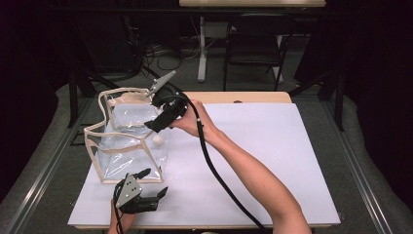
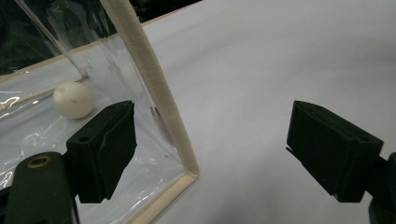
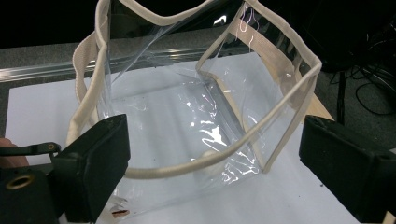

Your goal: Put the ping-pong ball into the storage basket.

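- Since the left claw (image 1: 152,183) sits nearest with jaws wide and nothing in them, the clear bag's (image 1: 127,141) front corner isn't pinned to the table (image 1: 272,161).
- Farther back, the right claw (image 1: 155,126) hangs open over the bag's rim, holding nothing; the white ball (image 1: 159,140) rests on the bag's floor.
- Snag that floppy rim and the bag could tip, so the ball rolls out.

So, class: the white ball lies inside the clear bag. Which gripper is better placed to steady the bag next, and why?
Left. The left gripper sits open beside the clear bag, its jaws either side of the bag's near corner seam. The right gripper hangs open above the rim.
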Demonstrator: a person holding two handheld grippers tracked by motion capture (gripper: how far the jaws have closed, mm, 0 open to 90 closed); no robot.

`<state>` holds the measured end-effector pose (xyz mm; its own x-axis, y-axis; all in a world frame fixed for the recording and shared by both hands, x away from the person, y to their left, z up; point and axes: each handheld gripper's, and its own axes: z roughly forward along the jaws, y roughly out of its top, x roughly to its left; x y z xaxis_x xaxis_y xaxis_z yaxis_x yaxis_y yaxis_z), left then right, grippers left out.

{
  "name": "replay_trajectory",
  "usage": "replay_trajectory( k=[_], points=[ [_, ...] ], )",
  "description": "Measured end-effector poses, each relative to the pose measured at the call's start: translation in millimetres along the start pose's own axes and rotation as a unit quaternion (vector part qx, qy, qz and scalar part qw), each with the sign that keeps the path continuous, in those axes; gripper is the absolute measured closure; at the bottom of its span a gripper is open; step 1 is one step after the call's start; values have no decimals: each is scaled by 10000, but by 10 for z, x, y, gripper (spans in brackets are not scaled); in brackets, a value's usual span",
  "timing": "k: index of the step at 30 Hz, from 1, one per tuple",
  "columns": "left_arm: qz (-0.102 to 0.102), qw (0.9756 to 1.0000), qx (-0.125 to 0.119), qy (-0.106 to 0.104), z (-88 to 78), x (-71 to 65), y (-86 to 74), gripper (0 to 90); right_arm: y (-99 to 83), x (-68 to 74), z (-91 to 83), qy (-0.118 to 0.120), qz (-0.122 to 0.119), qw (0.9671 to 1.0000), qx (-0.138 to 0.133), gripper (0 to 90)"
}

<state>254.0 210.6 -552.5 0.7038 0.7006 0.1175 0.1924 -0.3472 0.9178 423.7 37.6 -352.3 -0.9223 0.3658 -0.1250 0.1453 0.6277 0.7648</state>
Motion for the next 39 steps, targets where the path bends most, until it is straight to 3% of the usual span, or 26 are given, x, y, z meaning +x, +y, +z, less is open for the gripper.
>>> replay_trajectory(
  k=[22, 39],
  points=[
    [0, 10000, 23, -11, 13, -13, 4, 161, -422, -109, -293, -177, 77, 9998, -19, 32],
    [4, 10000, 18, -8, 5, -19, 1, 161, -770, -37, -528, -334, 80, 9994, -81, 13]
  ],
)
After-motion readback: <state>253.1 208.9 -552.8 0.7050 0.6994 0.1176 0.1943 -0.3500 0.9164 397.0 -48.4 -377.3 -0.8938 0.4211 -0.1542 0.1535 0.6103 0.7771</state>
